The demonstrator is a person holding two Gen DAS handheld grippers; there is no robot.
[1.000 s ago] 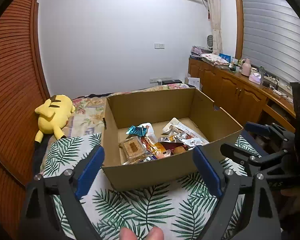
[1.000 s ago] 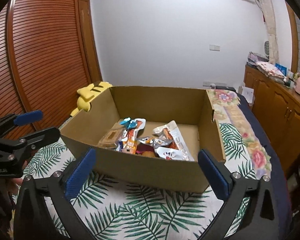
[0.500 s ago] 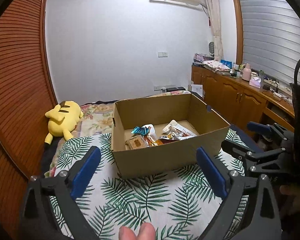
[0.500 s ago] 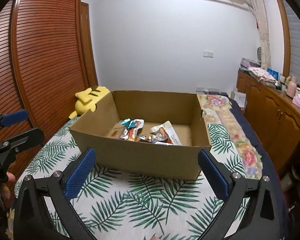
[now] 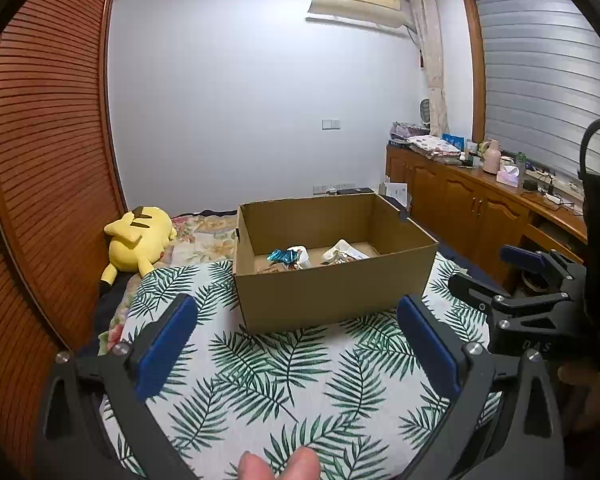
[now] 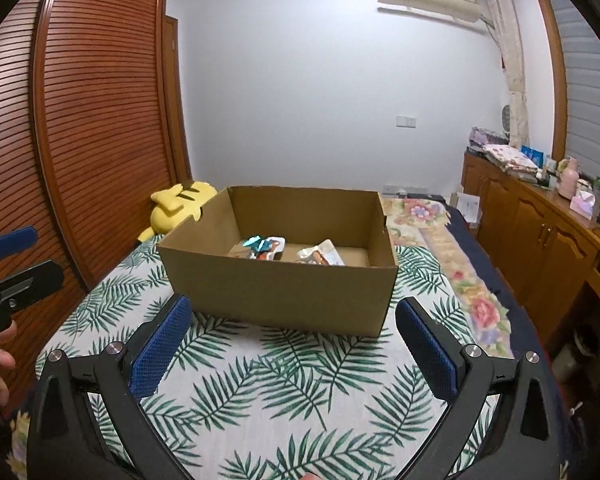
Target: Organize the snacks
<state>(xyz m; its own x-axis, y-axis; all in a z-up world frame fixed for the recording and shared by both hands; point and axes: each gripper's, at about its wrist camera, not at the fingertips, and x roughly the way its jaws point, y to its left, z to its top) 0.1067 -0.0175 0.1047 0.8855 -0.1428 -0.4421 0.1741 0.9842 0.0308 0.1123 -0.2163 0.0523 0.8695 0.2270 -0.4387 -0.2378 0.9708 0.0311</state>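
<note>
**Left wrist and right wrist views: both tongs spread, snacks in the box ahead**

Left wrist view, nearest: the left gripper [image 5: 296,320] has black, ribbed plastic arms with bright metal screw heads and flat blue pads. Its jaws stand wide apart and hold nothing. Two fingertips [image 5: 280,466] of the person show at the bottom edge. The right gripper [image 5: 496,268] enters from the right side, also black with a blue pad.

Right wrist view, nearest: the right gripper [image 6: 292,320] is of the same build; its blue pads show a fine knurled grid. Its jaws are likewise spread and empty. The left gripper [image 6: 24,256] enters at the left edge, jaws apart.

Beneath both tongs lies a bedspread [image 6: 284,392], soft white cloth printed with green palm fronds.

Beyond the fingertips, apart from both pairs of tongs, stands the cardboard box [image 6: 284,296]: rectangular, matte brown, open at the top, resting flat on the bedspread. In each view it sits centred between the two pads.

The snacks [image 6: 288,250] lie on the box floor: crinkled foil and plastic wrappers, one teal and shiny, others white and orange. No tong touches them.

Further back, left of the box, a yellow plush toy [image 5: 138,238] lies on a floral quilt [image 5: 204,232]. A slatted wooden door [image 6: 100,120] and a wooden cabinet [image 5: 460,204] flank the bed.
</note>
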